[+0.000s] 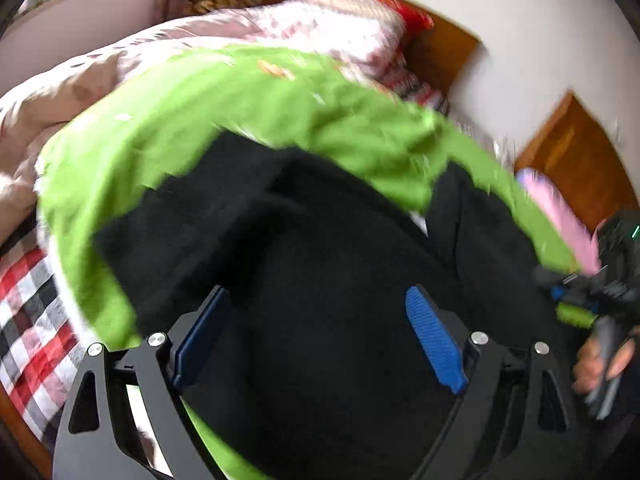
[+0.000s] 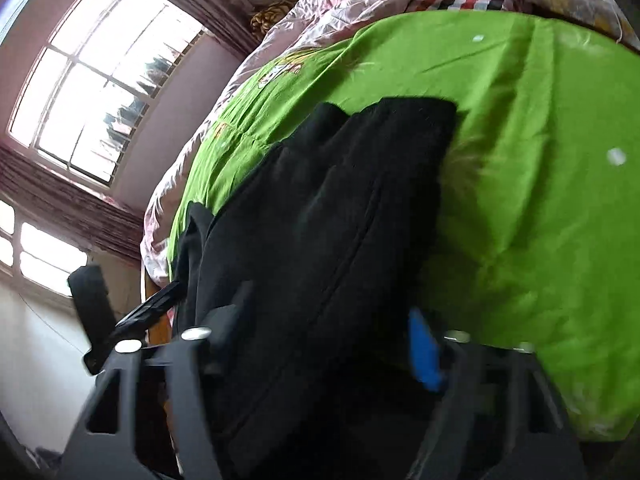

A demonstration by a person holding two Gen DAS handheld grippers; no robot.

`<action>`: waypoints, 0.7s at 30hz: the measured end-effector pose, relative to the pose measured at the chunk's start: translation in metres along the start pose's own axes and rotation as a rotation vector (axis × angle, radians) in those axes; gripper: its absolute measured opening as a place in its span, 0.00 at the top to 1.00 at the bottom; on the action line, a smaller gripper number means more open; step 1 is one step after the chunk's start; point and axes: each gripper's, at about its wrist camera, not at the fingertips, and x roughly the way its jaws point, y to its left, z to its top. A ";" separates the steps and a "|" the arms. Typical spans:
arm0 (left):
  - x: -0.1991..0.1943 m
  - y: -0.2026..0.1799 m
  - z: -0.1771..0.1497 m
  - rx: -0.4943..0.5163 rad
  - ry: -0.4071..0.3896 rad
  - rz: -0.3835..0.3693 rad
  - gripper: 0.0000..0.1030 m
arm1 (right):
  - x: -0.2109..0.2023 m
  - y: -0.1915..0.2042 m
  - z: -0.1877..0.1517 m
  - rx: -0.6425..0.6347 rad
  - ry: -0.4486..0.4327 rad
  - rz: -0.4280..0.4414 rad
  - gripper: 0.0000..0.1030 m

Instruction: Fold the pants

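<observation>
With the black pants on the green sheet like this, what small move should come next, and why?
Probably lower the left tongs onto the black pants and close on the near edge. Its blue pads stand wide apart above the cloth, not pinching it. The pants lie bunched on the green sheet, so a firm hold seems needed before any fold. Whether the right tongs already grip is unclear in the blur.

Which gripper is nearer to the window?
Right. The window shows large in the right gripper view, beyond the black pants. The left gripper view, over the pants, shows only a strip of it at the top edge.
</observation>
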 end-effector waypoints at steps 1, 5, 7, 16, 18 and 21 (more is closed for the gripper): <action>-0.012 0.007 0.000 -0.027 -0.032 -0.006 0.13 | -0.004 0.010 -0.002 -0.032 -0.048 -0.031 0.76; -0.045 0.034 0.006 -0.084 -0.113 -0.006 0.13 | -0.021 0.090 -0.012 -0.286 -0.155 -0.090 0.80; -0.059 0.048 0.010 -0.114 -0.140 0.001 0.13 | -0.013 0.142 -0.019 -0.431 -0.149 -0.096 0.80; -0.061 0.107 -0.013 -0.262 -0.111 0.072 0.12 | 0.126 0.241 -0.087 -0.746 0.232 0.017 0.30; -0.060 0.119 -0.019 -0.283 -0.101 0.091 0.12 | 0.135 0.248 -0.100 -0.788 0.231 0.011 0.12; -0.060 0.131 -0.022 -0.308 -0.098 0.100 0.12 | 0.131 0.253 -0.100 -0.814 0.229 0.045 0.08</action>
